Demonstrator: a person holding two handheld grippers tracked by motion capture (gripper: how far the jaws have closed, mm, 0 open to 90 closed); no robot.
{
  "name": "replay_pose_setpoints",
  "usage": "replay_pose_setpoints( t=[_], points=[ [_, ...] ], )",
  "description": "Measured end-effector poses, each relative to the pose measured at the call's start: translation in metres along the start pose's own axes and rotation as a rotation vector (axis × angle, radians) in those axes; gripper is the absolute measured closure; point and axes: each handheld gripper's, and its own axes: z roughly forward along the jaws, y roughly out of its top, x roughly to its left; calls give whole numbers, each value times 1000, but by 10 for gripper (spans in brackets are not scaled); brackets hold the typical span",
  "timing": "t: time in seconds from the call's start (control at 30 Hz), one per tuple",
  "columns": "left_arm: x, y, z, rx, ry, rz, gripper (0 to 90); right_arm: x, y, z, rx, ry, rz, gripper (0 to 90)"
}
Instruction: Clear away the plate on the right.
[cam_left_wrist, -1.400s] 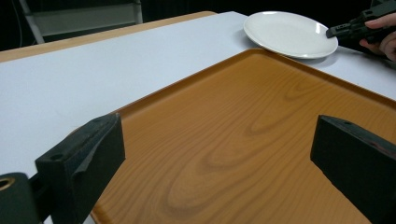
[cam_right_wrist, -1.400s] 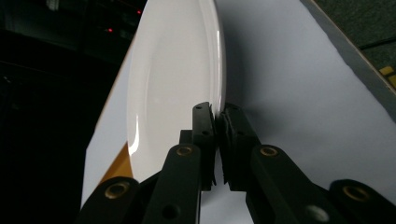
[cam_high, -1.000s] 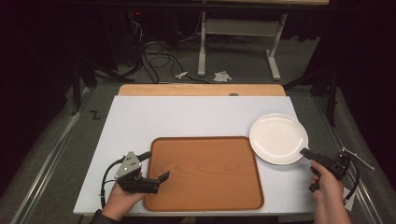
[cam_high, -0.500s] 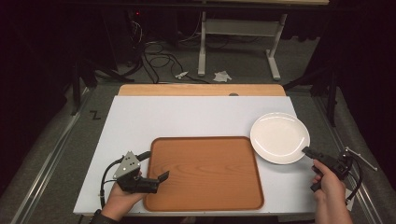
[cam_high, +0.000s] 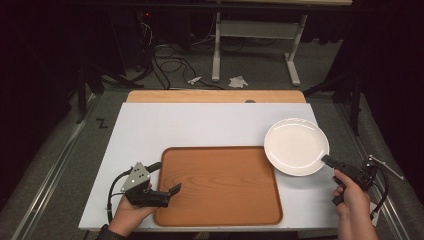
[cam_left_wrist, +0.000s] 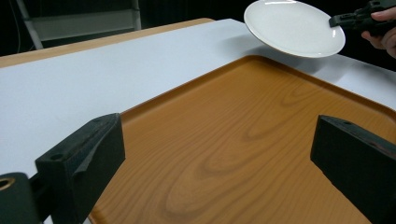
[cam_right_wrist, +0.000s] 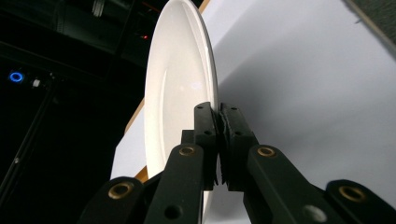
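A white plate (cam_high: 296, 146) is tilted just above the white table at the right, and my right gripper (cam_high: 327, 160) is shut on its near rim. In the right gripper view the two pads (cam_right_wrist: 205, 122) pinch the plate's edge (cam_right_wrist: 177, 70). A brown wood-grain tray (cam_high: 220, 185) lies at the front middle of the table. My left gripper (cam_high: 166, 177) hovers over the tray's front left corner, open, with nothing between its jaws. From the left gripper view I see the tray (cam_left_wrist: 243, 140), the plate (cam_left_wrist: 294, 28) and the right gripper (cam_left_wrist: 334, 21) beyond.
The white table top (cam_high: 200, 125) has bare room behind and left of the tray. A wooden board (cam_high: 215, 96) borders its far edge. Cables, a desk frame and scraps lie on the dark floor beyond.
Almost nothing differs. The right hand and the plate have shifted only very slightly, and the left gripper has kept still.
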Motion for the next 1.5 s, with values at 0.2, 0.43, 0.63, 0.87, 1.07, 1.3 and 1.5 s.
replay_pose_setpoints(
  t=[0.2,0.43,0.63,0.87,1.07,1.3,1.5],
  points=[
    [0,0,0,-1,-1,0,36,7,-2,3,38,27,-28,893],
    [0,0,0,0,-2,1,36,10,-6,9,65,52,-26,894],
    [0,0,0,1,-3,0,36,10,-8,10,77,76,-1,894],
    [0,0,0,-2,-4,-1,36,12,-11,13,96,90,-15,892],
    [0,0,1,1,-6,0,36,15,-14,15,117,109,-21,892],
    [0,0,1,0,-6,-2,36,22,-21,22,157,120,-36,891],
    [0,0,1,-2,-7,-3,37,27,-27,26,181,130,-52,891]
  ],
)
